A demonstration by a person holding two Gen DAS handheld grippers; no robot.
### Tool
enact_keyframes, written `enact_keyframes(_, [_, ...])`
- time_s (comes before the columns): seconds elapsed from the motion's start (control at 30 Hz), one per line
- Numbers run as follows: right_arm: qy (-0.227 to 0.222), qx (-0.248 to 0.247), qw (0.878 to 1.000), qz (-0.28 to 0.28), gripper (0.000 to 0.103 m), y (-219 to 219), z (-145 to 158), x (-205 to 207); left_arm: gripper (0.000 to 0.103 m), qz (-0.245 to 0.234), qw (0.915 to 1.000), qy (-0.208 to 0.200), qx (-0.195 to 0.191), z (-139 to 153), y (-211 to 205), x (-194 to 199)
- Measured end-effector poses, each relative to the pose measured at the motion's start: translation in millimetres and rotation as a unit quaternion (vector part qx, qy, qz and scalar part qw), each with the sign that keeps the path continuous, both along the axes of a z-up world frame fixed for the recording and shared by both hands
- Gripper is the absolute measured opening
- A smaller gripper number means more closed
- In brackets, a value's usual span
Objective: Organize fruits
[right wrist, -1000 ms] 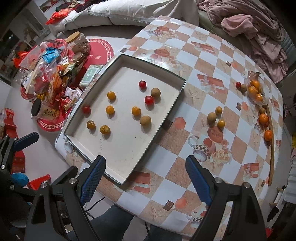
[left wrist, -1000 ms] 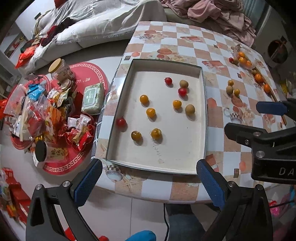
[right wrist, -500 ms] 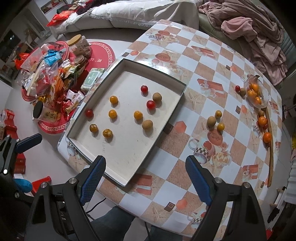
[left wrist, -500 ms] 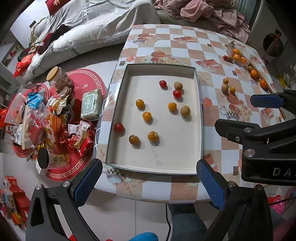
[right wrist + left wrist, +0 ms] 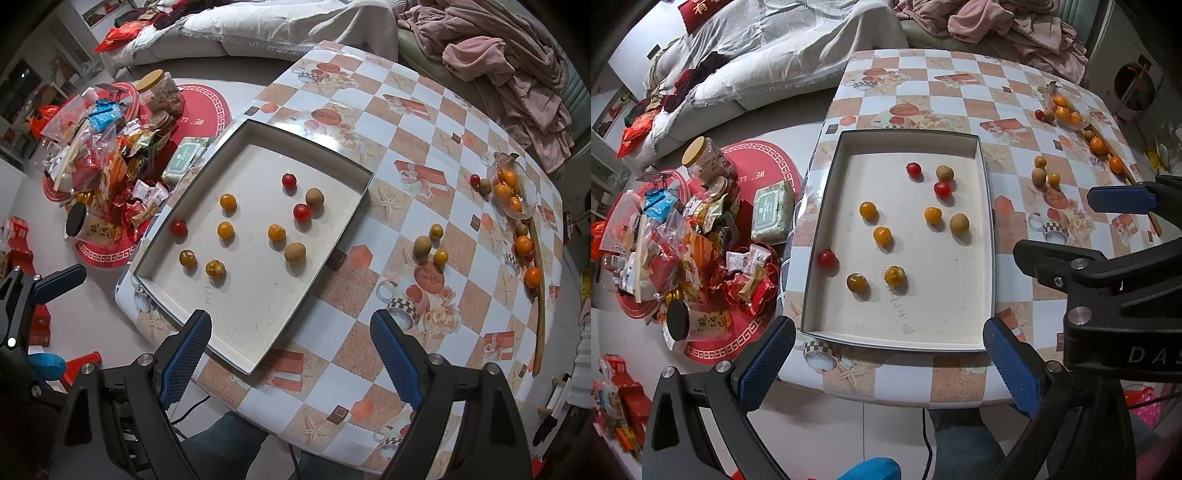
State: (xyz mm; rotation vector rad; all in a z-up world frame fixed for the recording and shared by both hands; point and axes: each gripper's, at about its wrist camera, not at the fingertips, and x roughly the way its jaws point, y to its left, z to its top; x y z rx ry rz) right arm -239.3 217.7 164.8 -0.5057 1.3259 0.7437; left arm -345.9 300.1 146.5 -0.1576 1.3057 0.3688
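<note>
Checkered table (image 5: pixel 923 85) bearing a shallow white tray (image 5: pixel 989 236) near its front left edge. To the right, directly on the cloth: three small fruits clustered (image 5: pixel 430 243), a clear bag of oranges (image 5: pixel 511 192), a long wooden stick (image 5: pixel 540 295) with oranges alongside.

Right gripper (image 5: pixel 1115 225) cut off; far fruits (image 5: pixel 1067 112) perhaps oranges.
</note>
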Motion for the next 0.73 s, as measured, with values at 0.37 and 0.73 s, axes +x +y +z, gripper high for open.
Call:
enact_keyframes(0.37, [0.000, 0.000, 1.000, -0.001, 0.090, 0.5, -0.3, -0.2, 0.102, 0.000, 1.0000, 0.000, 0.003, -0.4, 0.0, 2.4])
enact_keyframes(0.73, [0.002, -0.001, 1.000, -0.003, 0.090, -0.2, -0.6, 1.4, 0.102, -0.001, 1.0000, -0.005, 0.000, -0.5, -1.4, 3.6])
